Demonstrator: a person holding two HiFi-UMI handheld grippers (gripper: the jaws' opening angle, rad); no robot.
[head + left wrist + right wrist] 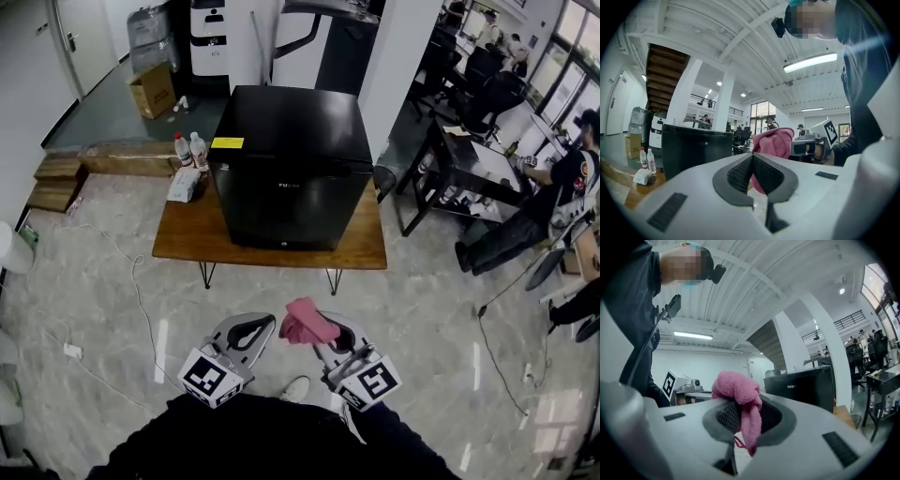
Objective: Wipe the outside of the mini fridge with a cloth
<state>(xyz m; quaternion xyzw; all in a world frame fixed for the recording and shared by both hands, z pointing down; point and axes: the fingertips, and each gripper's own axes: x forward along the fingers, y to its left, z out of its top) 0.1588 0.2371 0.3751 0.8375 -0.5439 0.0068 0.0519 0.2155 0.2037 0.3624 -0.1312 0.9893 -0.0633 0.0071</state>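
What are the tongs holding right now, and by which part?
The right tongs are shut on the pink cloth, pinched at a bunched fold, one end hanging below. The left tongs are shut and empty.

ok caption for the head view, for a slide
Right gripper holds a pink cloth, left gripper shut and empty, facing the black mini fridge on a wooden table.

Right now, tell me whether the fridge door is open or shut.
Shut. The fridge has its front door flush with the body in the head view, with no gap and no inside showing.
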